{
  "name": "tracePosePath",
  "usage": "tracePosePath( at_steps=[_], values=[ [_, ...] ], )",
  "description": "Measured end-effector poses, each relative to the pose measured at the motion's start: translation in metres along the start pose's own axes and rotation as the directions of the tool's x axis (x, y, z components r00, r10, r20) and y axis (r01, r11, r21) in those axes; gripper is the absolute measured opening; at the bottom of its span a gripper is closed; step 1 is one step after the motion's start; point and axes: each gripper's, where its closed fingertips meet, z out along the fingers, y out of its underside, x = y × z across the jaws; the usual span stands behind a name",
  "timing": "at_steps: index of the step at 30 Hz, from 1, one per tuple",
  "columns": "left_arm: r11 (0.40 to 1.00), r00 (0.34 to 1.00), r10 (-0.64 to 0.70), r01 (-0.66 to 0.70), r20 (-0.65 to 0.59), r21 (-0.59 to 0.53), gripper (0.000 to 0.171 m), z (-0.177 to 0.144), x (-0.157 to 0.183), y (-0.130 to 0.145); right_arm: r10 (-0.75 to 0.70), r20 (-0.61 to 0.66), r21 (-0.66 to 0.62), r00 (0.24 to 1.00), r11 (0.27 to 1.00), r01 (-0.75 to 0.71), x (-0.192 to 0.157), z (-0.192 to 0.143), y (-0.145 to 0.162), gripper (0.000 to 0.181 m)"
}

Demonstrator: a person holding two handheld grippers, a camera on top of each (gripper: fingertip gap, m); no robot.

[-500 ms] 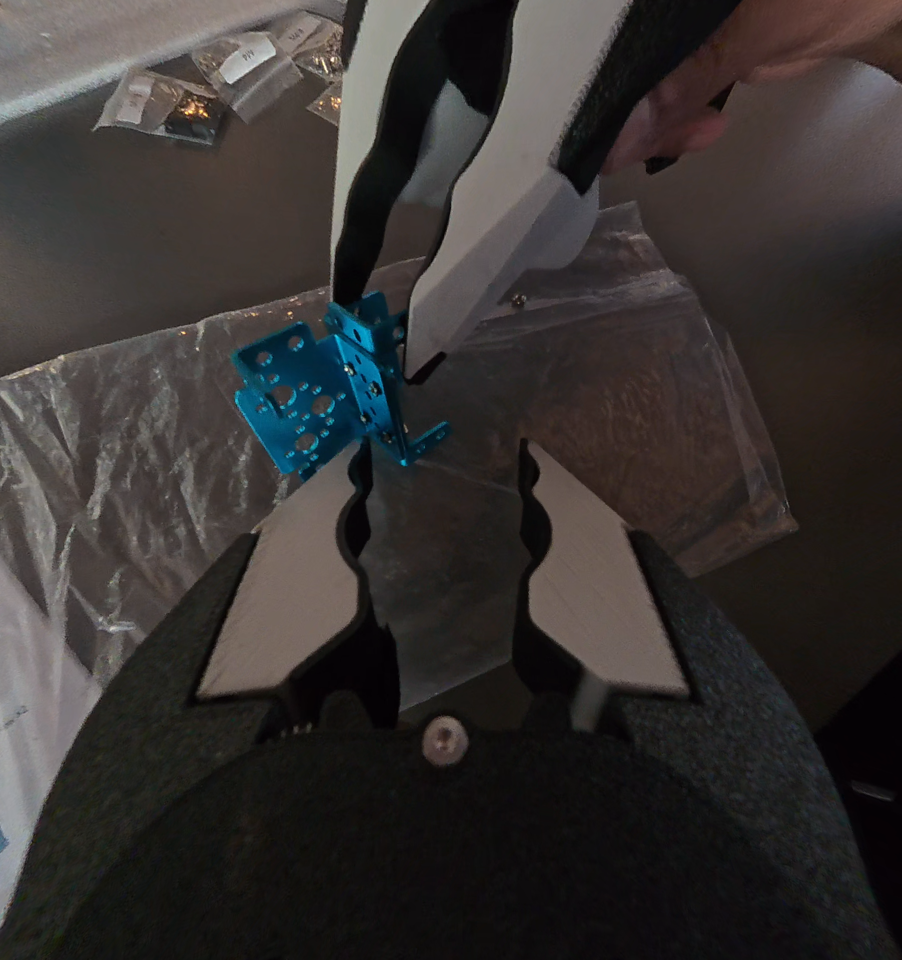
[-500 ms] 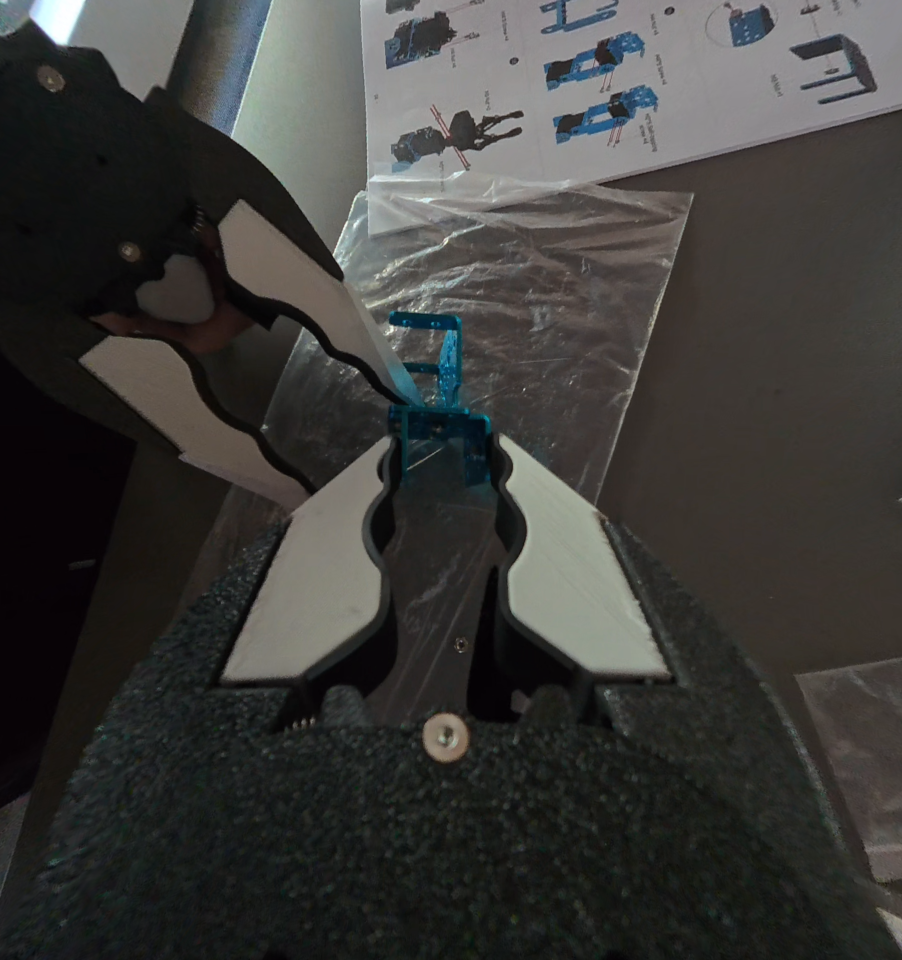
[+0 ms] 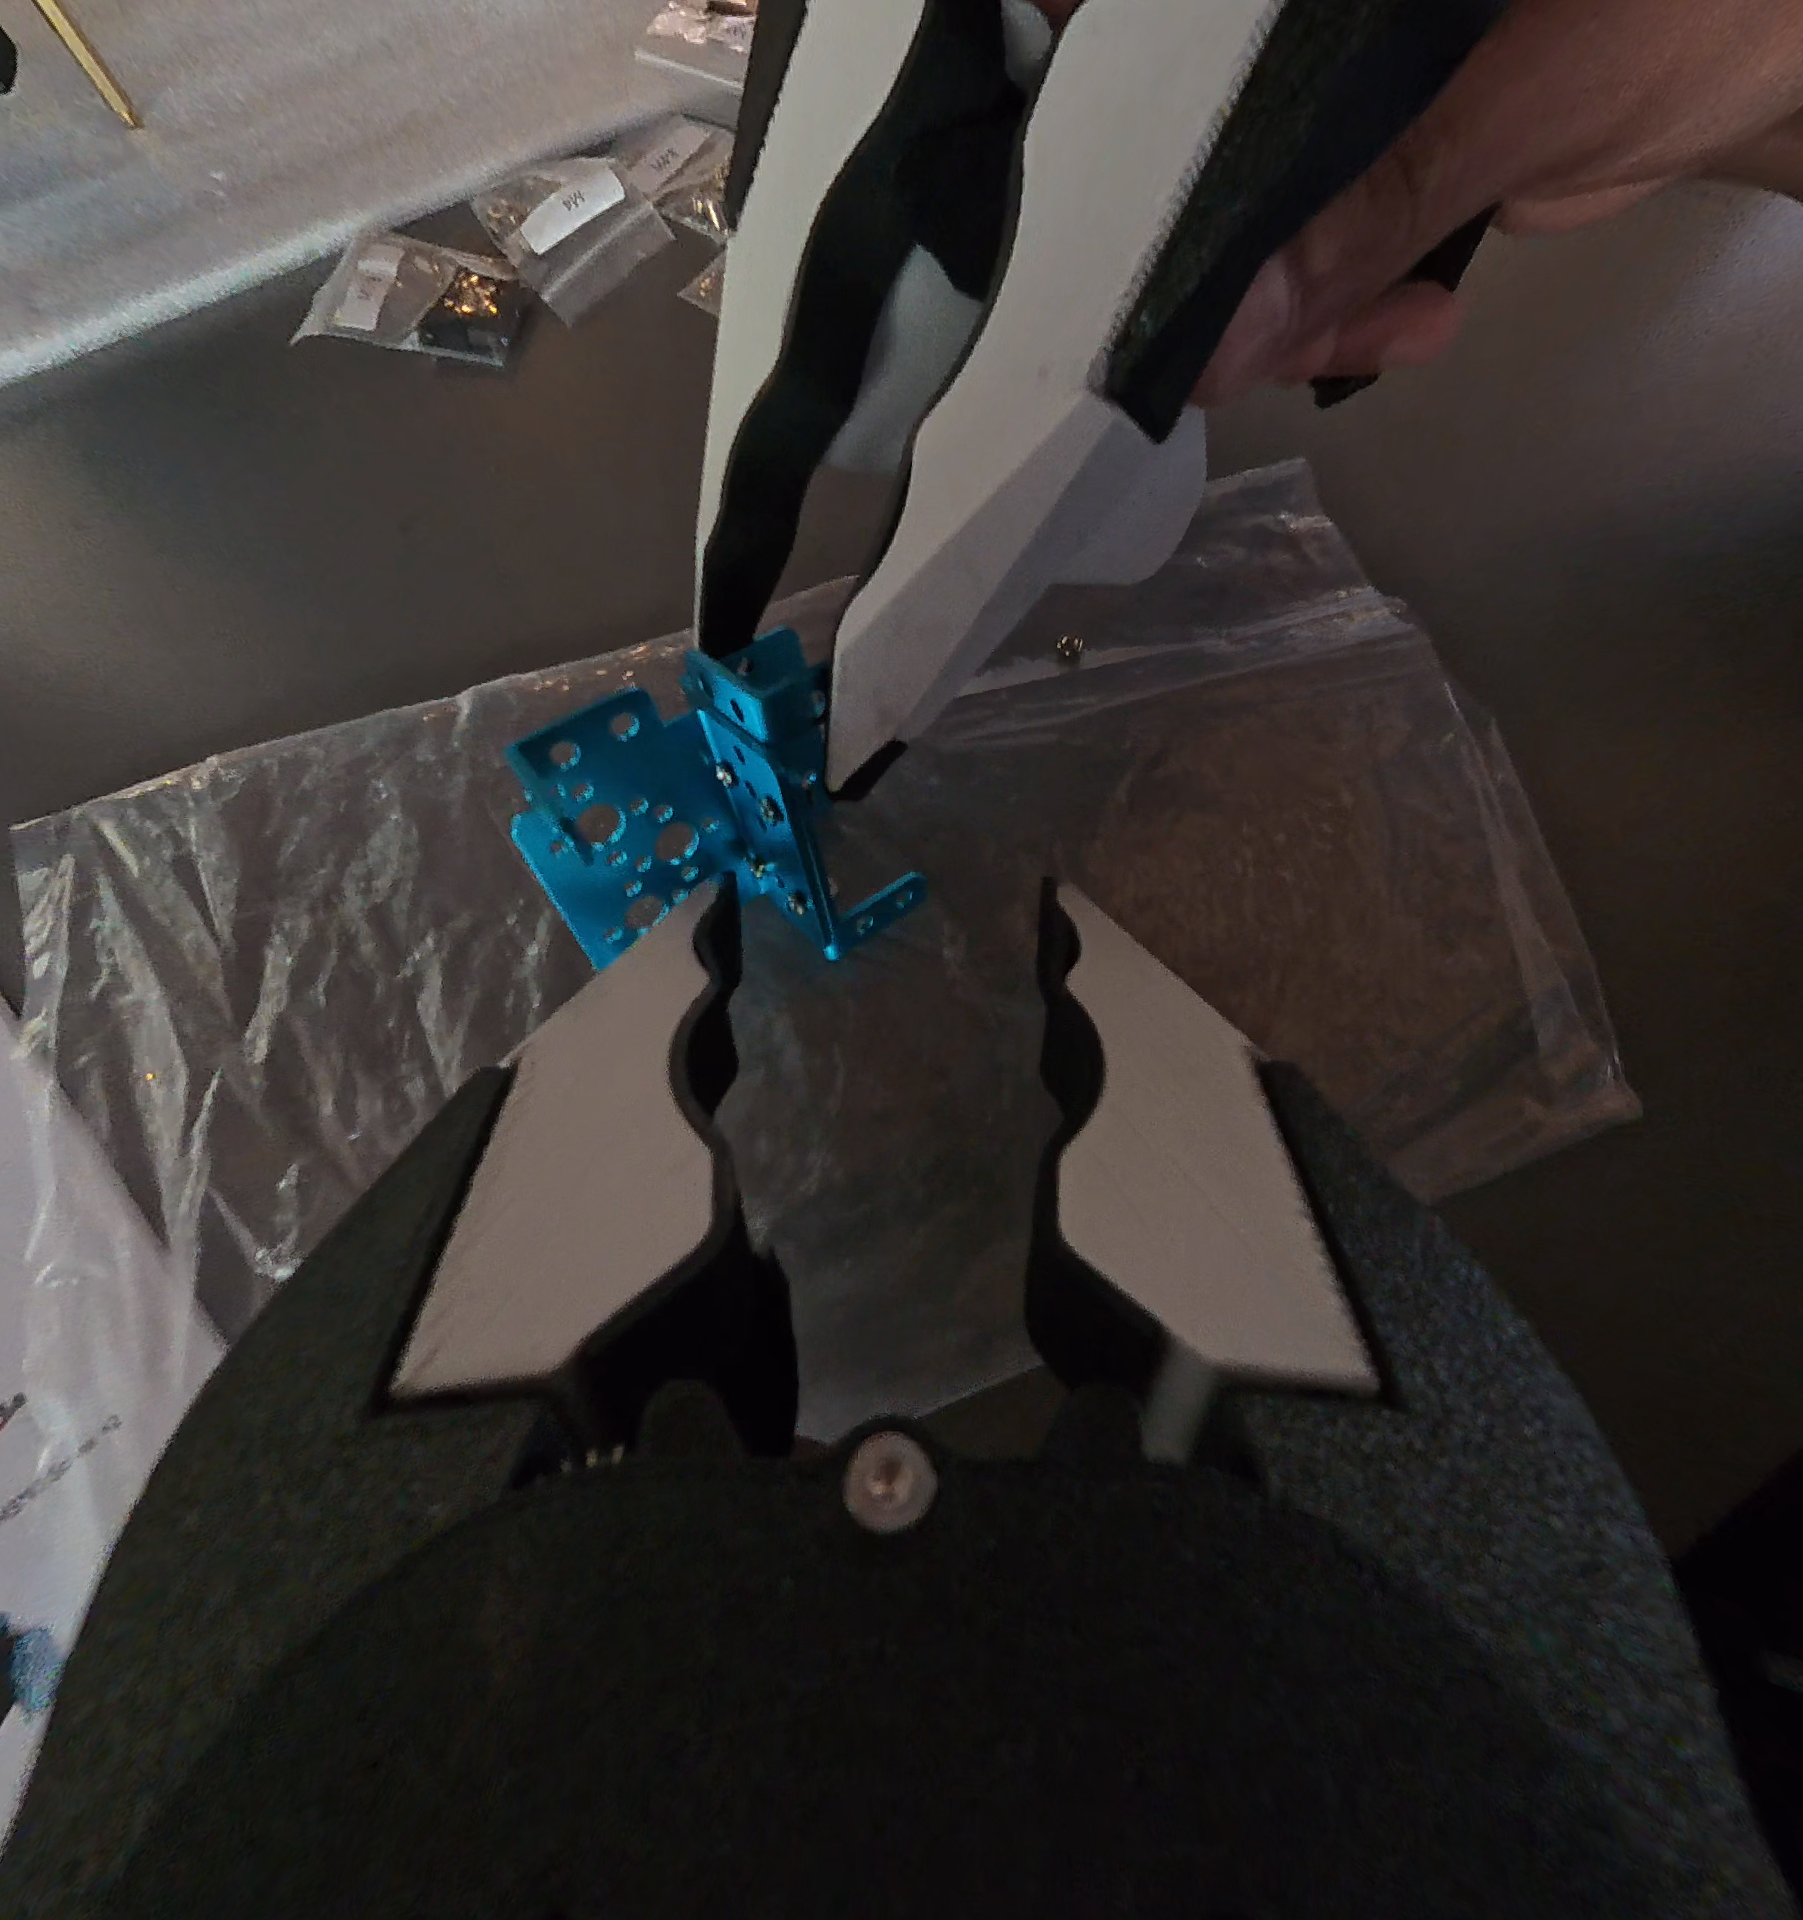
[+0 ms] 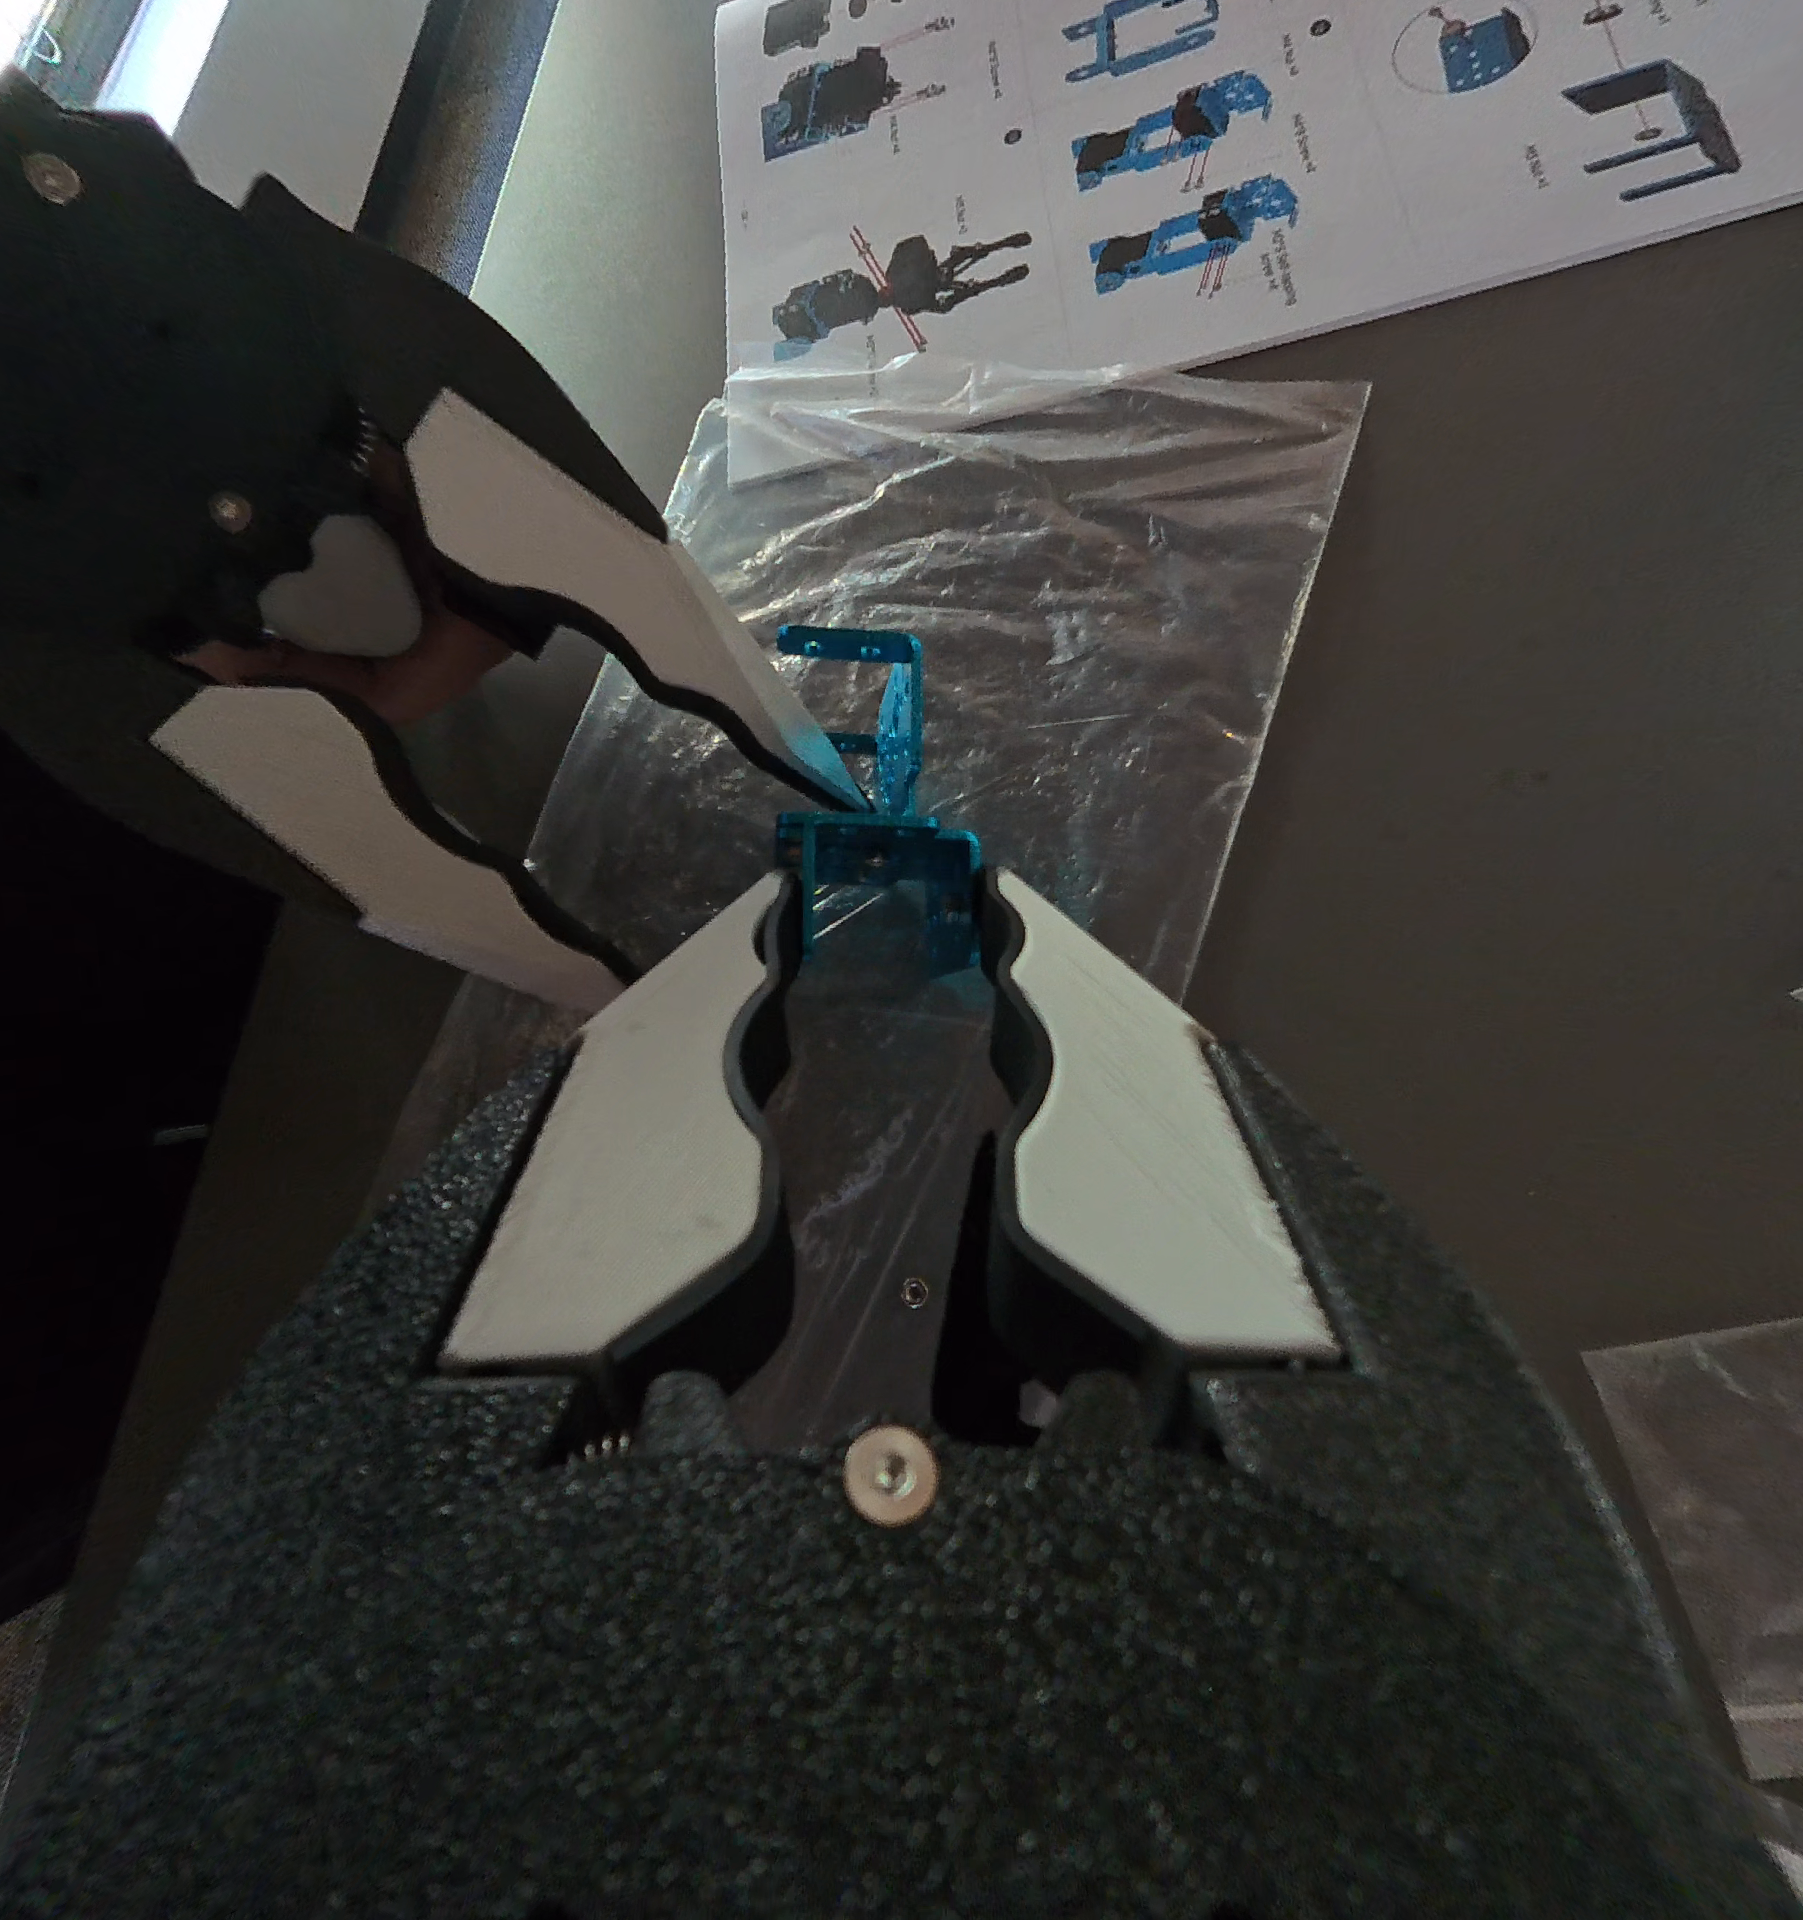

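**Desk:** Held where?

**Photo:** Over a crinkled clear plastic bag (image 3: 1240,883) on the dark tabletop (image 3: 253,499). Blue bracket assembly (image 3: 648,821) pinched at its U-shaped end by the right gripper (image 4: 886,883), jaws narrowed onto the U's two outer walls. Impossible to tell whether lifted clear of the bag or resting on it.

**Desk:** And the left gripper (image 3: 881,904)?

**Photo:** Jaws spread wide, gripping nothing. One fingertip at the lower edge of the perforated plate, touching or just beside; not clear which.

**Desk:** Pointing which way?

**Photo:** Long axis straight out along the right gripper's fingers, away from its camera. Small flange at the far end, bent across the axis. Perforated plate fanned out to one side.

**Desk:** Handling?

**Photo:** Probably light, stiff anodised metal, smooth enough to slip or pivot in a pinch. Screwed joints likely the weak spots. Flat parallel walls of the U the surest hold, the plate's flat faces next best.

**Desk:** Around it?

**Photo:** Illustrated instruction sheet (image 4: 1084,156) beyond the bag, small bags of hardware (image 3: 564,208) well apart, a loose nut or screw (image 3: 1068,646) on the bag.
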Motion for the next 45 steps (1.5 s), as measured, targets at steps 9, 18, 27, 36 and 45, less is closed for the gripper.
tracePosePath(
  at_steps=[9,18,27,36,45],
  values=[
    [0.999,0.998,0.031,-0.032,0.059,0.02,0.029,0.003,-0.01,-0.004,0.045,0.036,0.017,0.998,0.999,-0.046,0.002,-0.001,0.0,0.034],
    [0.999,0.994,0.017,-0.02,0.109,0.025,0.014,0.004,-0.018,-0.005,0.036,0.025,0.013,0.999,0.999,-0.037,0.002,0.0,0.001,0.034],
    [1.0,0.994,0.008,-0.011,0.111,0.026,0.008,0.005,-0.018,-0.007,0.049,0.061,0.014,0.997,0.999,-0.05,0.003,-0.004,0.005,0.039],
    [0.999,0.993,0.015,-0.019,0.115,0.032,0.007,0.007,-0.017,-0.01,0.064,0.076,0.032,0.995,0.997,-0.066,0.005,-0.014,0.004,0.039],
    [0.994,0.987,0.103,-0.105,0.121,0.009,0.007,0.006,-0.015,-0.012,-0.046,-0.001,-0.182,0.999,0.982,0.046,0.008,-0.056,0.06,0.03]
  ],
)
